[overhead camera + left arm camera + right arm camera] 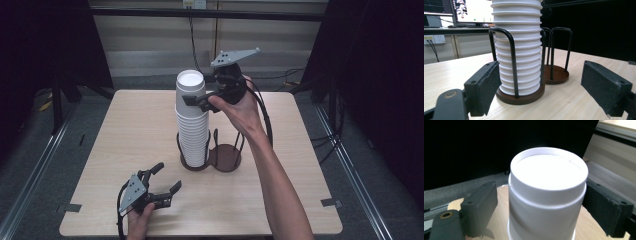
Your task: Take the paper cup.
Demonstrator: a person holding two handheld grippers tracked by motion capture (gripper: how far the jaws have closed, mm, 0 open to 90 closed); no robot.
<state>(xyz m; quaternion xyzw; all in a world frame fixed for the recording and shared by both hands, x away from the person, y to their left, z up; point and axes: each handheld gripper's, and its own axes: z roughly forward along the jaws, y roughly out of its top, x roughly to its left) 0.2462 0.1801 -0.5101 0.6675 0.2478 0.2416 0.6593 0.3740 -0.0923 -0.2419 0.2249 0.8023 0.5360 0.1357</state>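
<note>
We counted one table, one double cup holder with two round bases, and one stack of white cups standing in its left base. The cups were too closely nested to count exactly. We counted two grippers, left gripper and right gripper.

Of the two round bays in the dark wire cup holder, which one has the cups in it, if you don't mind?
The left bay in the high view holds the tall stack of white cups. The right bay beside it shows only its bare brown base.
</note>
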